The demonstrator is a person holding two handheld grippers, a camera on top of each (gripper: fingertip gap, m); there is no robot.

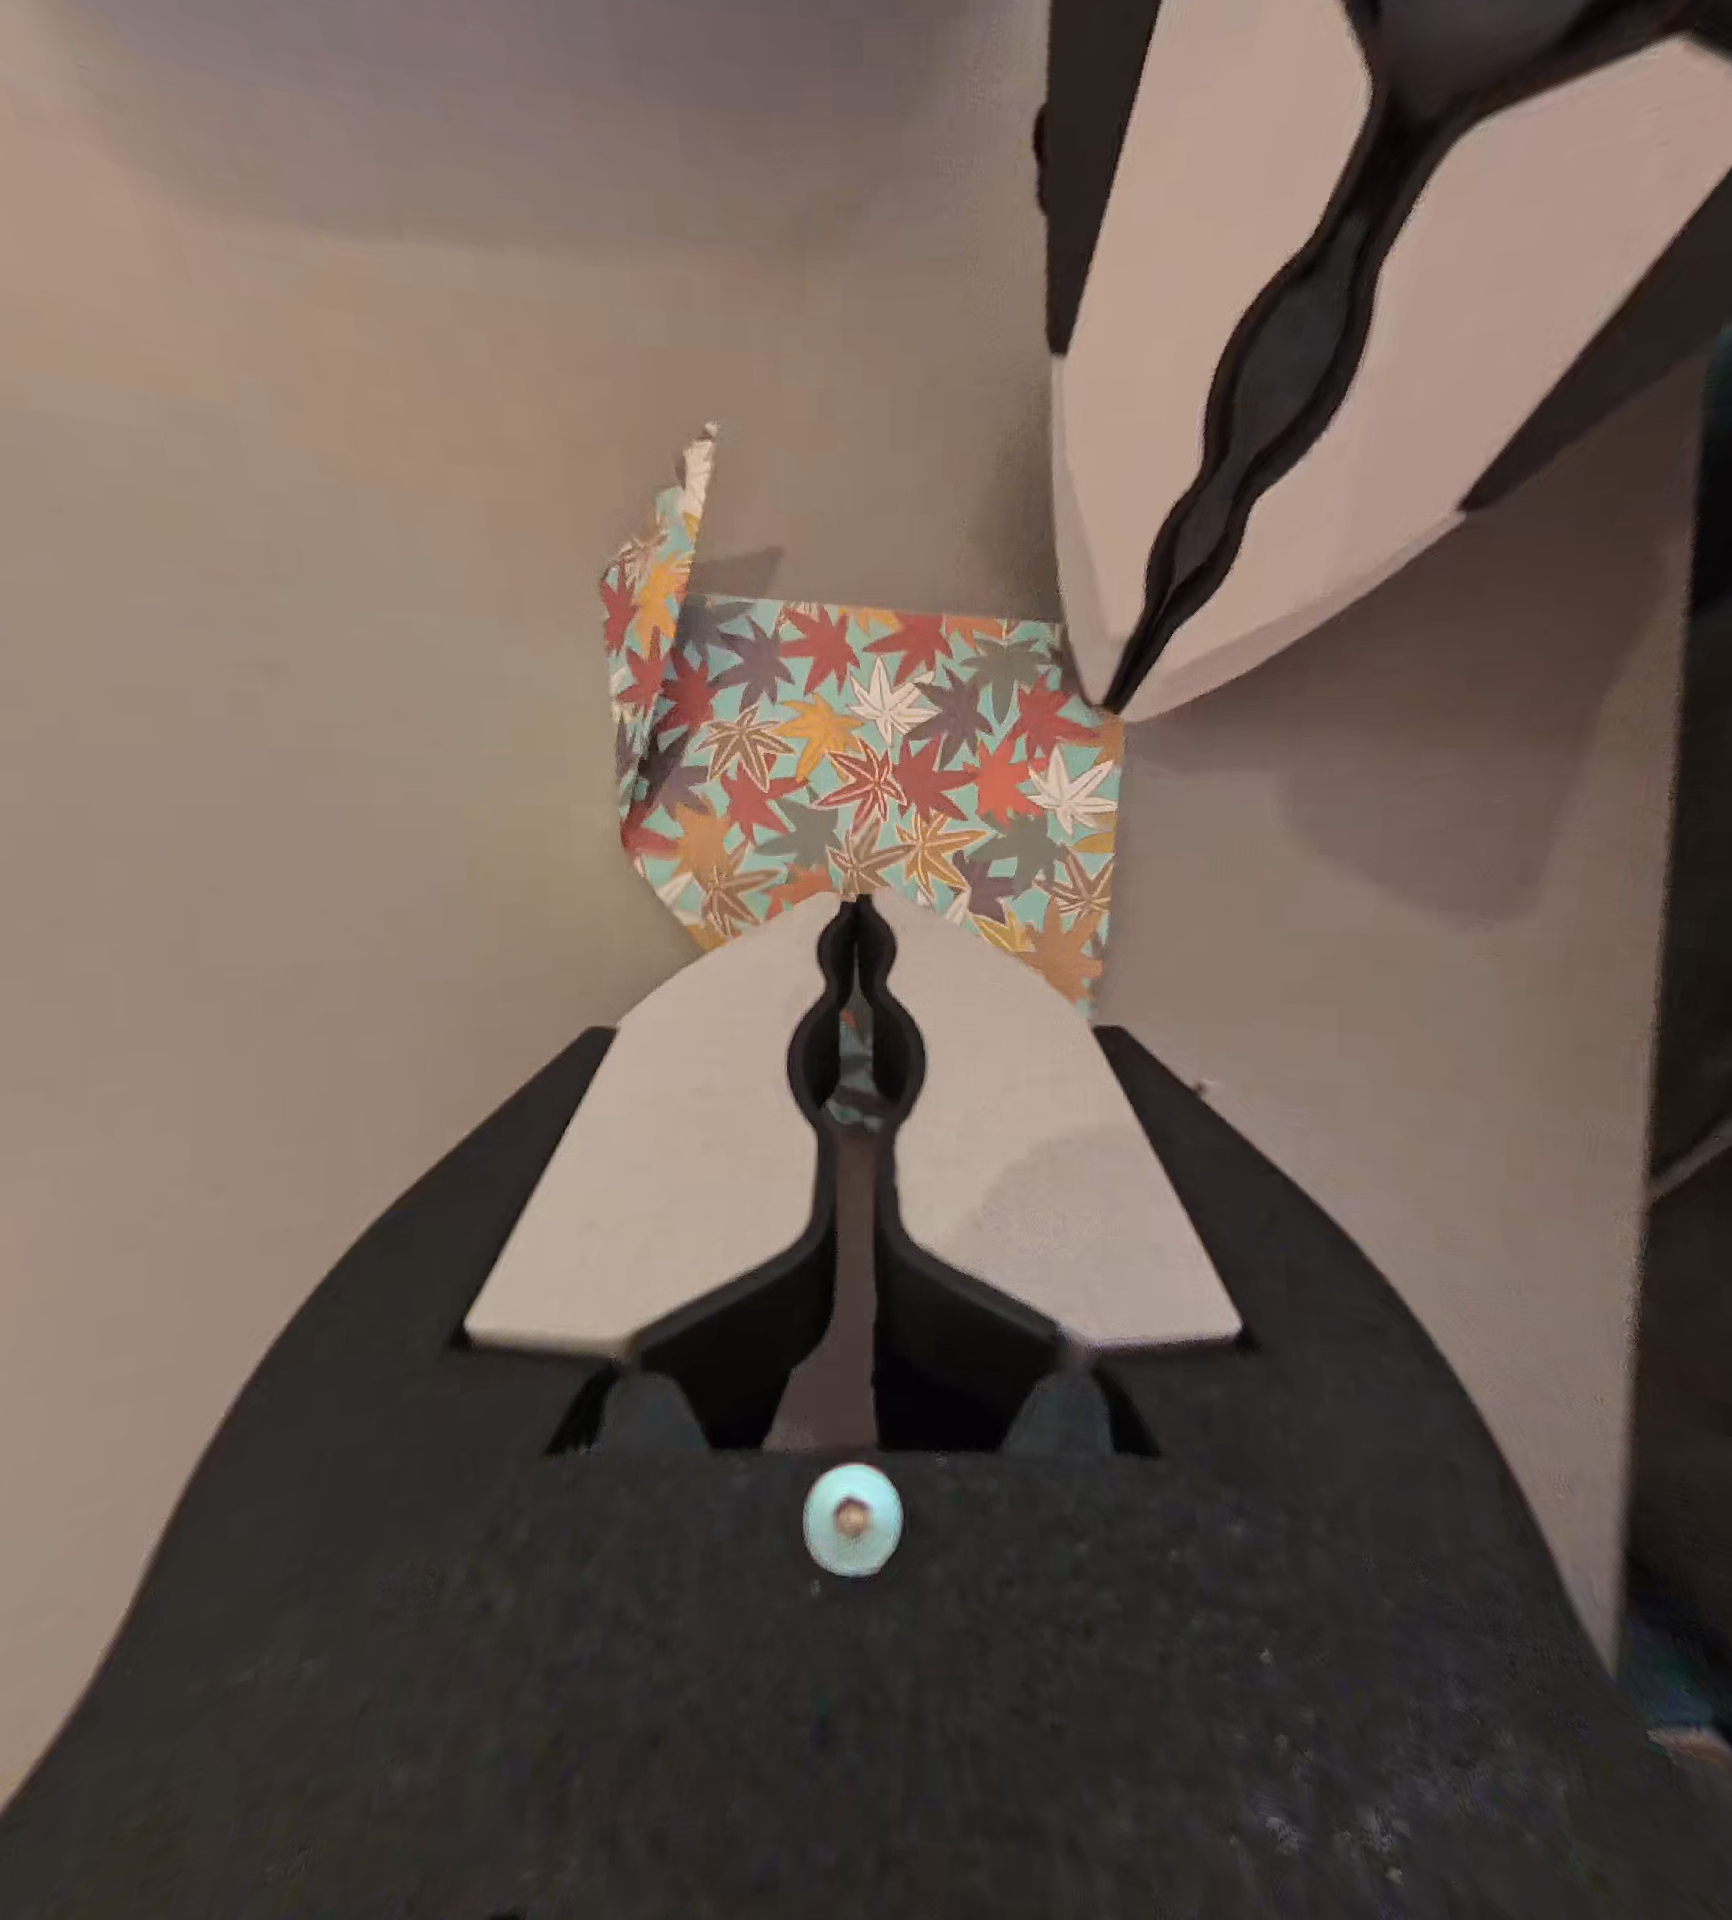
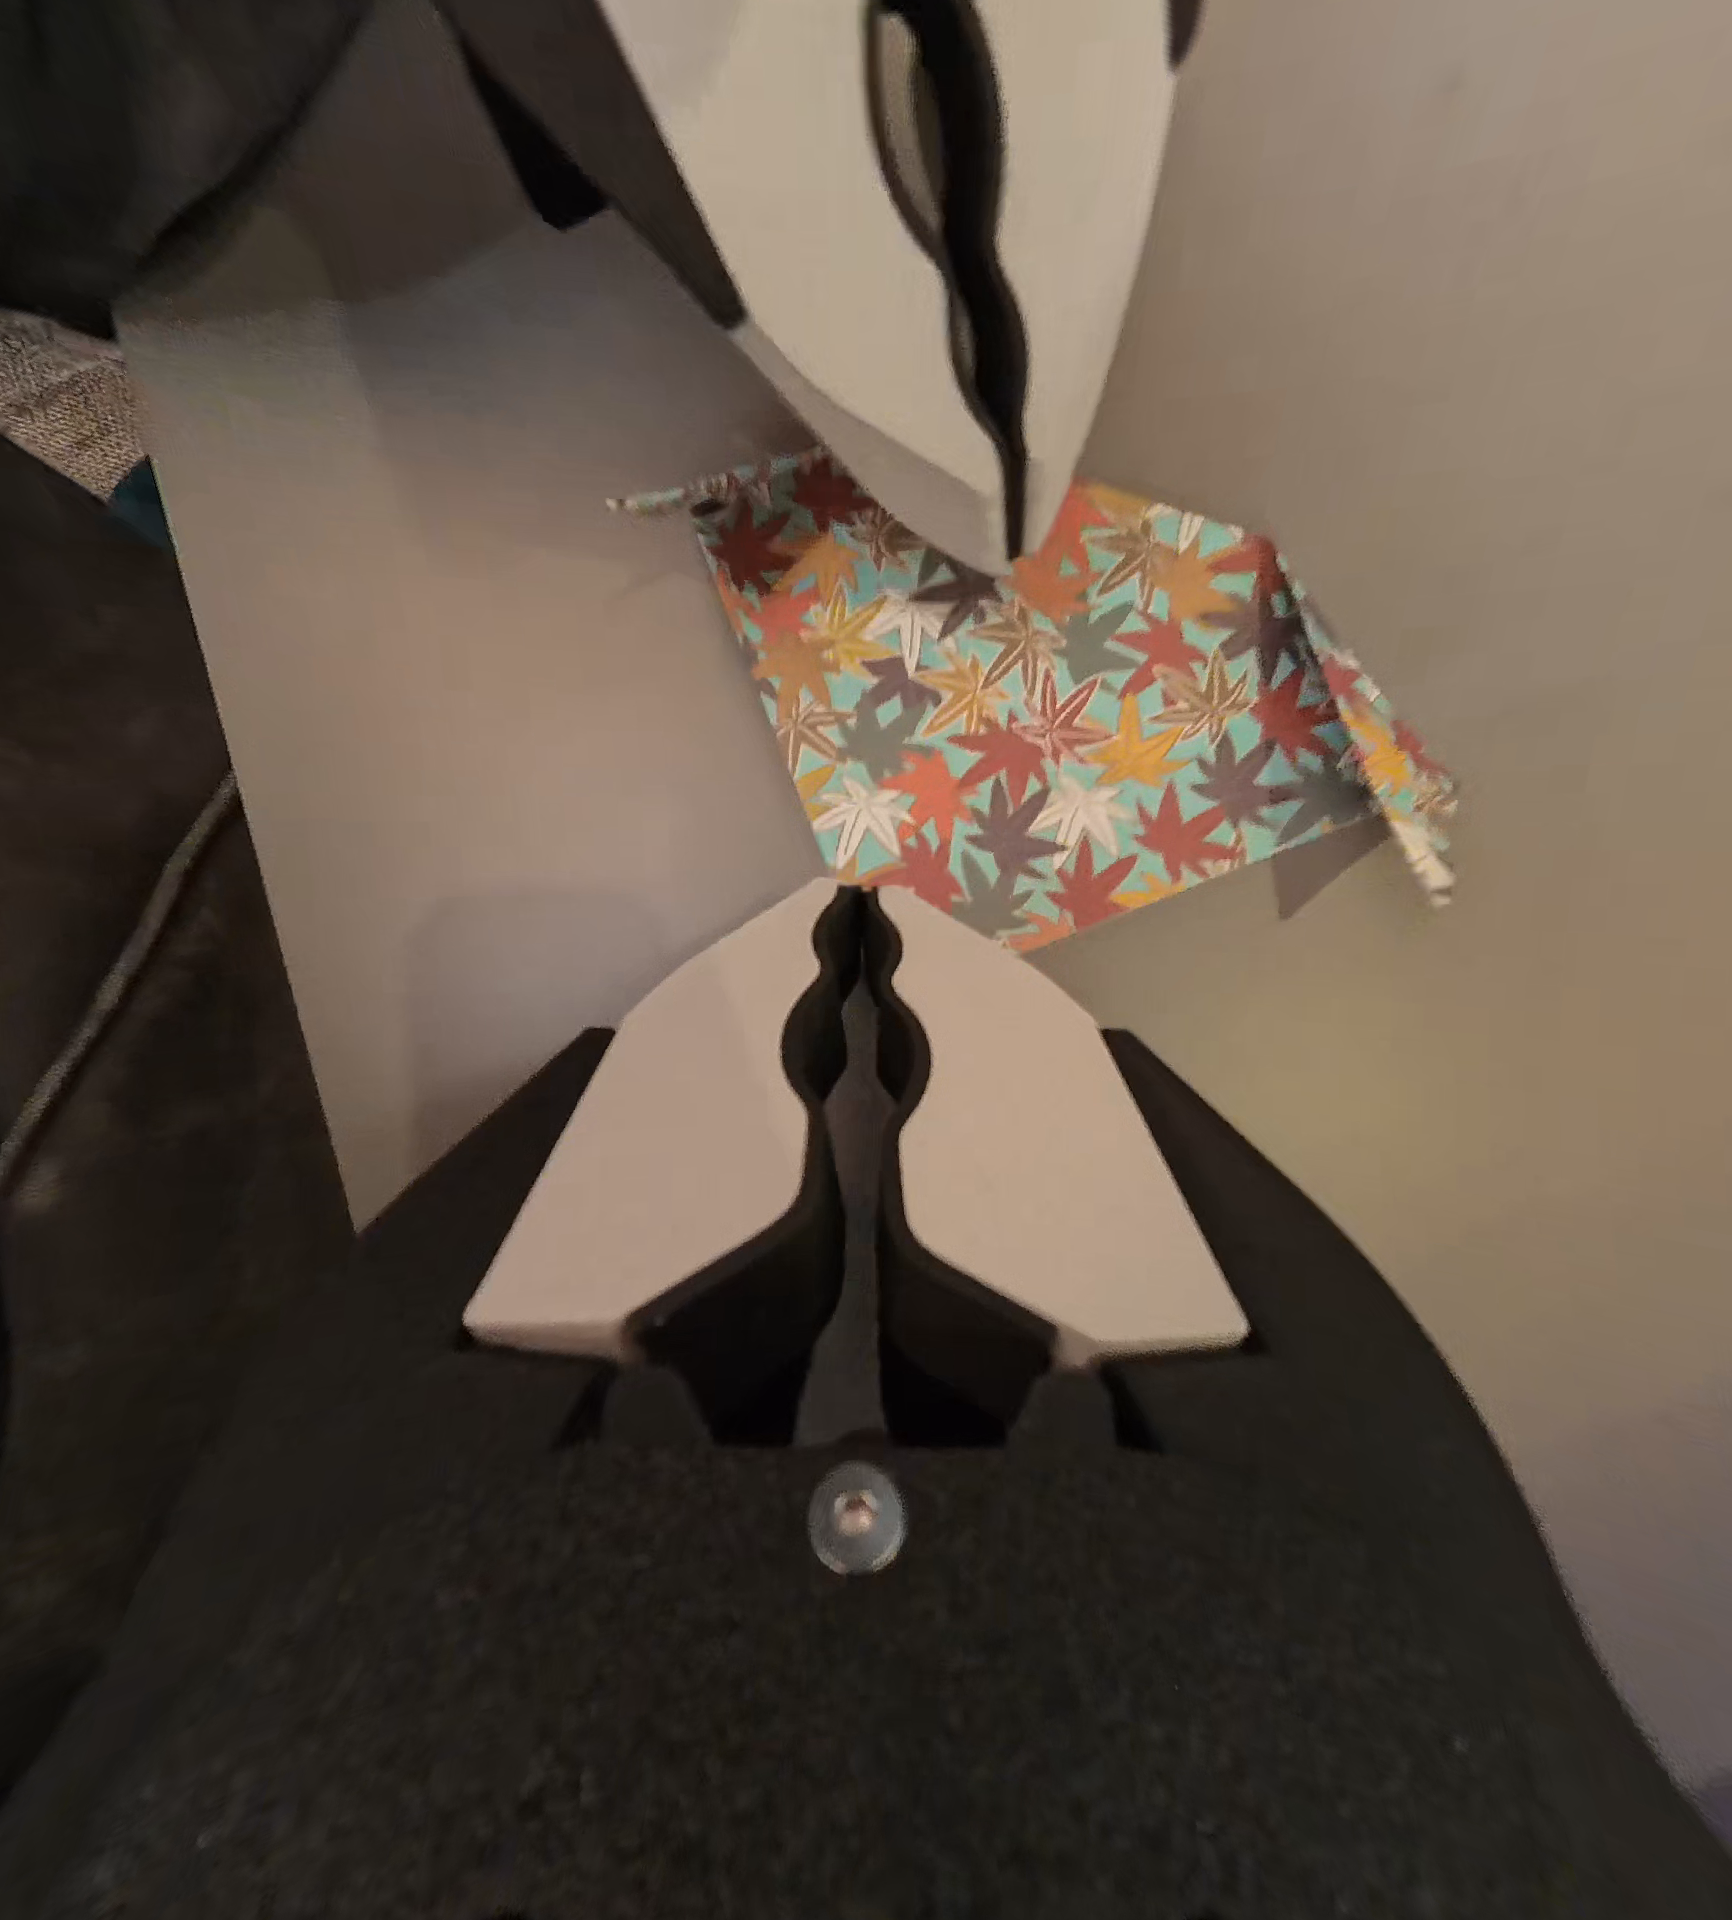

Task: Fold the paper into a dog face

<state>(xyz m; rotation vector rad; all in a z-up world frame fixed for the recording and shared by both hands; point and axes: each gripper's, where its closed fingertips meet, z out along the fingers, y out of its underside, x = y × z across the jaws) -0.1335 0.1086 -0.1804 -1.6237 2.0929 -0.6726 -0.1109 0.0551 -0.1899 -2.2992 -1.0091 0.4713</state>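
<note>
Raised flap [image 1: 664, 582]: left end of the paper, standing off the tabletop [image 1: 270, 727], tip pointing up; likely one ear.
Paper [image 1: 872, 769]: leaf-patterned, partly folded, lying mid-tabletop, long axis left to right.
Left gripper [image 1: 849, 909]: fingers together, clamped on the paper's near edge, seemingly anchoring it.
Right gripper [image 1: 1116, 698]: fingers together, tips at the far right corner; whether pinching or pressing it, I cannot tell.

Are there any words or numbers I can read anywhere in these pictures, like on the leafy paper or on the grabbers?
None: no words, numbers, brands or signs show in either view.
The paper bears only a pattern of coloured leaves, no writing.
The left hand-held gripper and the right hand-held gripper are plain black and pale, unmarked.
The table is bare of text too.
</note>
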